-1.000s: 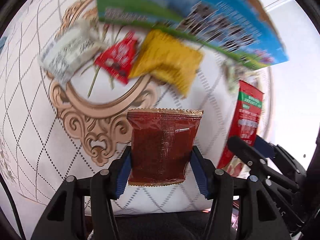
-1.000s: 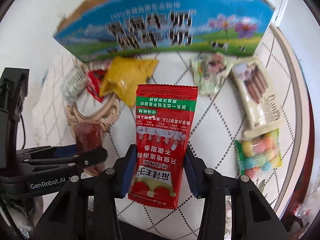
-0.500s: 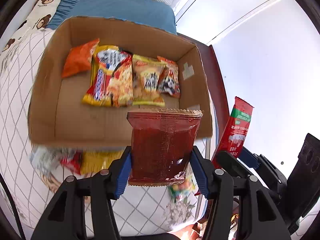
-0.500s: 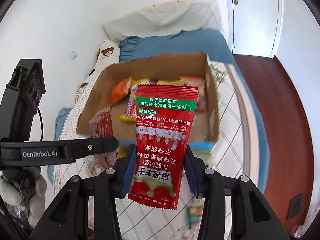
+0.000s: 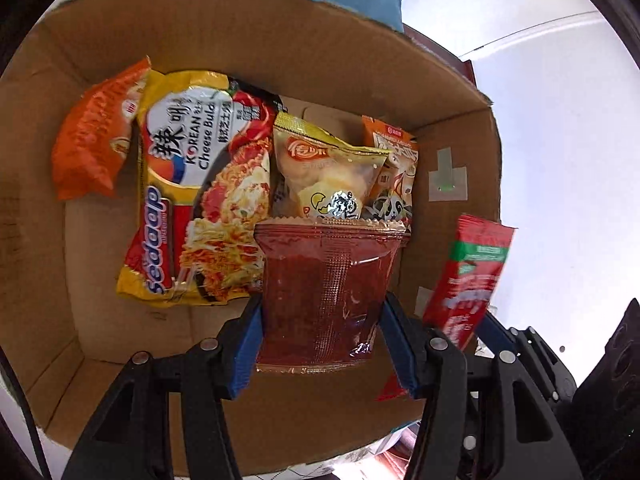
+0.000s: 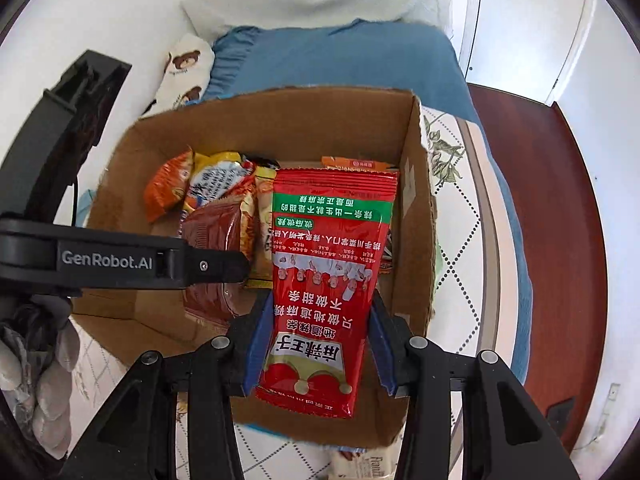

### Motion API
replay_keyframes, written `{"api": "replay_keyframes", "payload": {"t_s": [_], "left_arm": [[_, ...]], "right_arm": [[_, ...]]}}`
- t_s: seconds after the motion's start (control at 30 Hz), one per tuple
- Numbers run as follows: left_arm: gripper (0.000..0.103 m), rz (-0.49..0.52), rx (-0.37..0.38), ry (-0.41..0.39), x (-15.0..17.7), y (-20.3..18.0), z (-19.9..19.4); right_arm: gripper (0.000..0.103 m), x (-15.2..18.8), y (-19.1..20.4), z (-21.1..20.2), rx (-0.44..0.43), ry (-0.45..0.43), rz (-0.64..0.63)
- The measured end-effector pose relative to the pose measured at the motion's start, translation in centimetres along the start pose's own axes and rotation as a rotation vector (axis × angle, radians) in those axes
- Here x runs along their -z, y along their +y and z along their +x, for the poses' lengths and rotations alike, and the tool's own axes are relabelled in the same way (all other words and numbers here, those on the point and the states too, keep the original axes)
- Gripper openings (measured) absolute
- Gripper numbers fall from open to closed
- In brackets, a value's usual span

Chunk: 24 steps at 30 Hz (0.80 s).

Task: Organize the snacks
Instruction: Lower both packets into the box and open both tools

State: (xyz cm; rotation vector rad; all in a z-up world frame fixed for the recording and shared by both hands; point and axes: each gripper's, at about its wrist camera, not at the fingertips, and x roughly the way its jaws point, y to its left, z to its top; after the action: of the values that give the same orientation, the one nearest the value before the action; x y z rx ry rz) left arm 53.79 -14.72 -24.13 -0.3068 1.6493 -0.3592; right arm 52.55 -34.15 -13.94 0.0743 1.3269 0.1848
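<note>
1. Orange snack bag (image 5: 94,136): leftmost item in the cardboard box (image 5: 280,40), propped against the left inner wall, touching the noodle packet beside it.
2. Yellow noodle packet (image 5: 196,200) (printed "Korean Cheese", brand lettering along its left edge): lies flat on the box floor, overlapping the orange bag's right edge.
3. Yellow-topped clear snack pouch (image 5: 328,172): just right of the noodles, its lower edge hidden behind the held sachet.
4. Orange panda-print packet (image 5: 394,176): near the right inner wall, partly tucked behind the clear pouch.
5. Left gripper (image 5: 320,332): blue pads clamped on both side edges of a dark red sachet (image 5: 326,296), held upright over the box interior, above the floor and in front of items 3 and 4.
6. Right gripper (image 6: 316,348): pads pressed against the sides of a bright red sachet (image 6: 324,280) (green band, white Chinese lettering, seen upside down), held upright above the box's right half, near the right wall (image 6: 416,208).
7. Box position: on a white diamond-patterned cloth (image 6: 460,248), a blue cushion (image 6: 340,60) behind it.
</note>
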Motion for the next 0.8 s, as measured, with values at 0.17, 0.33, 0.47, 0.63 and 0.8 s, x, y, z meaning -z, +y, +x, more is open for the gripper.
{"api": "replay_keyframes", "payload": {"t_s": [0.17, 0.33, 0.47, 0.63, 0.8], "left_arm": [[0.054, -0.027, -0.012, 0.037, -0.2, 0.7, 1.7], [0.073, -0.004, -0.039, 0.106, 0.0, 1.3, 3.1], [0.087, 0.058, -0.113, 0.048, 0.4, 1.2, 2.0], [0.087, 0.057, -0.109, 0.012, 1.4, 2.0, -0.2], [0.087, 0.072, -0.112, -0.092, 3.7, 3.0, -4.2]], "right_arm": [[0.048, -0.2, 0.0, 3.0, -0.008, 0.066, -0.004], [0.053, 0.1, -0.3, 4.4, -0.021, 0.138, 0.026], [0.067, -0.1, -0.7, 4.4, -0.004, 0.158, 0.046], [0.077, 0.0, -1.7, 3.9, -0.021, 0.145, 0.069], [0.096, 0.3, -2.1, 2.7, -0.003, 0.112, 0.068]]}}
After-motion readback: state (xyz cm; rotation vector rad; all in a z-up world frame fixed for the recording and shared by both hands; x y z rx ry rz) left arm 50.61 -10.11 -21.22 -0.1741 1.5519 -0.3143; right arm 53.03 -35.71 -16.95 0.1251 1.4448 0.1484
